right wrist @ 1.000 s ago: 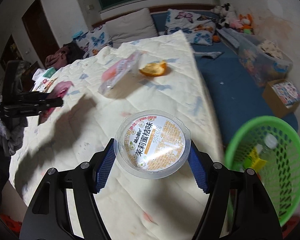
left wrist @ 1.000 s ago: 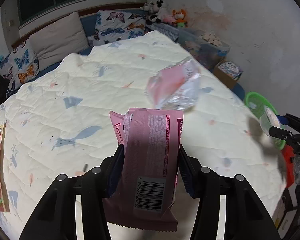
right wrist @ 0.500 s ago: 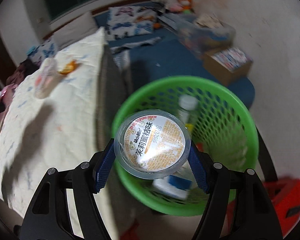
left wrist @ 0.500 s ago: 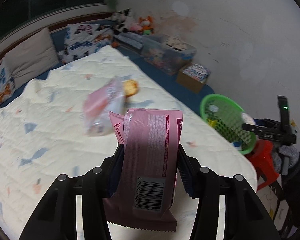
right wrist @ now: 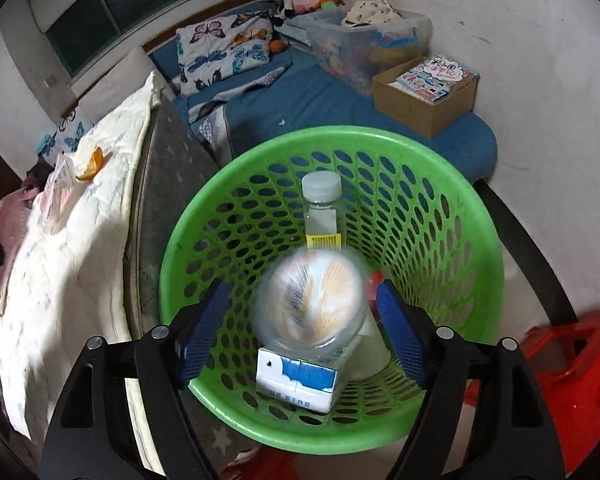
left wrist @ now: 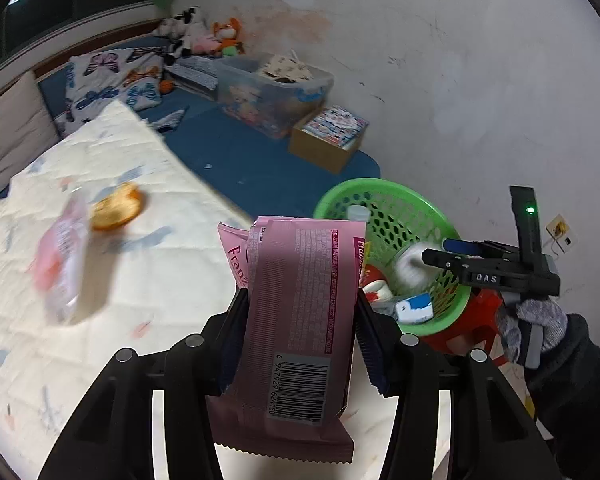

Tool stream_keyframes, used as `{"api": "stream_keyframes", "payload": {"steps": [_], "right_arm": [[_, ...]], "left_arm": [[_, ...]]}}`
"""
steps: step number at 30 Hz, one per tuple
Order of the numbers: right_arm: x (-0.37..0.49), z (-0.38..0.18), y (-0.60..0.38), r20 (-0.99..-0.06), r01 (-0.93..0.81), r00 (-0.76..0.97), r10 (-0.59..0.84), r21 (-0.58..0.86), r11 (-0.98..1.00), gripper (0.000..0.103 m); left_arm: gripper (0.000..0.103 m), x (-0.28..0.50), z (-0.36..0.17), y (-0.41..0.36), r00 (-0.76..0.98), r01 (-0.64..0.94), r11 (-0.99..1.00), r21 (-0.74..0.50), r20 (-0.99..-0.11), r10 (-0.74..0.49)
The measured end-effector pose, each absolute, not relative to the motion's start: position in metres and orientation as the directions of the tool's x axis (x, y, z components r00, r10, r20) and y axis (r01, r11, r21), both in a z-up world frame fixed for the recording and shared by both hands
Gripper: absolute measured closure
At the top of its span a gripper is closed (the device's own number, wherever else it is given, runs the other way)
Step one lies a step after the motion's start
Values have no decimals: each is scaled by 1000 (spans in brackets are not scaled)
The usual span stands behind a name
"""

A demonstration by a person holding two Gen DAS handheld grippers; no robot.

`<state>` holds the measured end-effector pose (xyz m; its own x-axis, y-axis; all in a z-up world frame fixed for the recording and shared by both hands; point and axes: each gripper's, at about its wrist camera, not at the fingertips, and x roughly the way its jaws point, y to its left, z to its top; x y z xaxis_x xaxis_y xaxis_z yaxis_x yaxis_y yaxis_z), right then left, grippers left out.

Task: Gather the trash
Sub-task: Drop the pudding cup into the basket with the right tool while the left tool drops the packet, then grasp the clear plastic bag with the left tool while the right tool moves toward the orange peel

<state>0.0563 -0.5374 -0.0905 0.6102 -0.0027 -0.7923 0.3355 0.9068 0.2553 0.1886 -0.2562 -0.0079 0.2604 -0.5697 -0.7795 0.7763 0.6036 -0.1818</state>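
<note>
Your right gripper (right wrist: 300,332), jaws just spread, drops the blurred jelly cup (right wrist: 312,300) into the green basket (right wrist: 476,240); your left gripper (left wrist: 300,336), clamped on the pink wrapper (left wrist: 300,320), likely goes there next.

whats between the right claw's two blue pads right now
A round plastic cup, blurred and clear of both pads as the jaws have just been opening, over the green basket. The right wrist view shows it between the right claw fingers.
</note>
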Motion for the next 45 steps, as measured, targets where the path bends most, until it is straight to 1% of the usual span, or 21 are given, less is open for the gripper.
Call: {"api": "stream_keyframes", "payload": {"steps": [10, 18, 20, 23, 25, 26, 27, 35, 45], "right_arm": [[19, -71, -552, -760, 355, 649, -29, 269, 895, 26], [-4, -71, -564, -746, 387, 665, -38, 300, 872, 26], [-7, -73, -566, -744, 391, 667, -32, 313, 866, 26], [-9, -75, -565, -747, 390, 664, -33, 309, 867, 26], [-10, -74, -564, -747, 387, 664, -32, 307, 869, 26], [-10, -75, -564, -747, 388, 664, -31, 309, 868, 26], [-10, -75, -564, -747, 388, 665, -30, 311, 868, 26], [-7, -68, -557, -742, 375, 670, -30, 304, 875, 26], [11, -55, -532, -735, 321, 678, -5, 290, 902, 26]], "left_arm": [[54, 188, -35, -344, 184, 796, 572, -197, -822, -539], [53, 185, -50, -386, 151, 801, 564, -202, -843, -516], [50, 183, -53, -391, 148, 800, 565, -202, -846, -512], [39, 183, -58, -399, 150, 800, 568, -194, -852, -502], [35, 183, -59, -400, 160, 799, 573, -183, -854, -496], [30, 183, -60, -400, 159, 797, 575, -185, -854, -495], [29, 184, -60, -399, 157, 793, 578, -191, -853, -497], [29, 186, -51, -378, 178, 777, 597, -200, -839, -514], [29, 193, -21, -316, 272, 728, 656, -199, -794, -544]]}}
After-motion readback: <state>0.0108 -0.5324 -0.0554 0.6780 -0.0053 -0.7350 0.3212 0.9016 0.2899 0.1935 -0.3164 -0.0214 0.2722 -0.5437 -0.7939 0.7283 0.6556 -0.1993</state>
